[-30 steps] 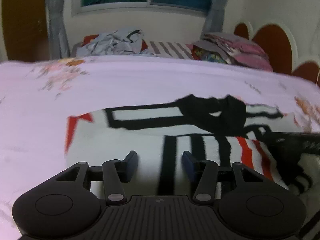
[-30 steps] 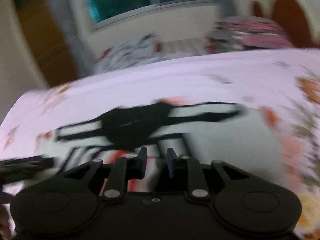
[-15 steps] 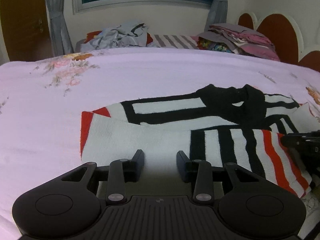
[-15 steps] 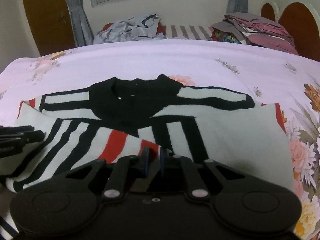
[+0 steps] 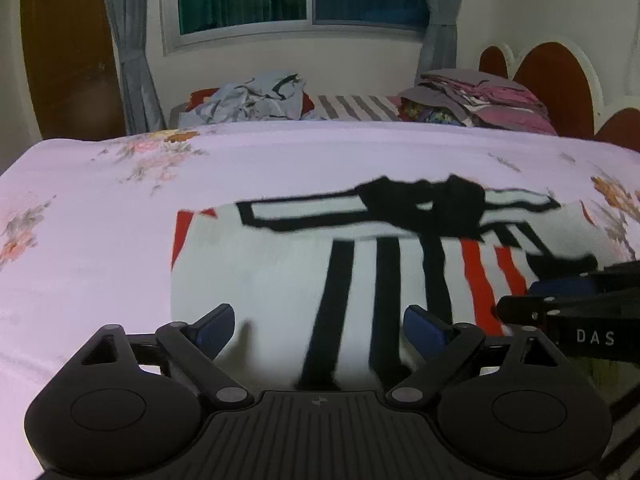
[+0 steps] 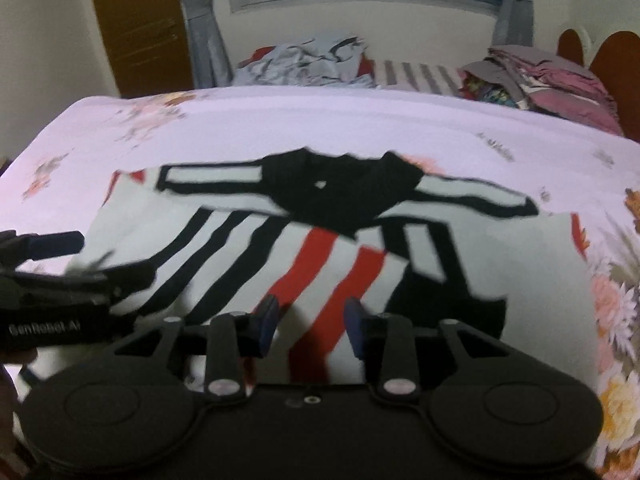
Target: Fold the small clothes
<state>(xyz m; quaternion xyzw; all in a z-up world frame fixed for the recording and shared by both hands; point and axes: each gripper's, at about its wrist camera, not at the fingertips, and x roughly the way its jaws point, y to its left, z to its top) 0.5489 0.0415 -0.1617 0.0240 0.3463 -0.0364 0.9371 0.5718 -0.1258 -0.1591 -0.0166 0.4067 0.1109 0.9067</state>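
Note:
A small white garment with black and red stripes and a black collar lies partly folded on the pink floral bedsheet. It also shows in the right wrist view. My left gripper is open and empty over the garment's near edge. My right gripper is open and empty over the red stripes. The right gripper shows at the right edge of the left wrist view. The left gripper shows at the left edge of the right wrist view.
A crumpled grey cloth pile and a stack of folded pink and grey clothes lie at the far side of the bed. A brown headboard is at right, a wooden door at left, a window behind.
Both grippers have opened wider and let go of the garment, which now lies flatter with its lower part folded up toward the collar.

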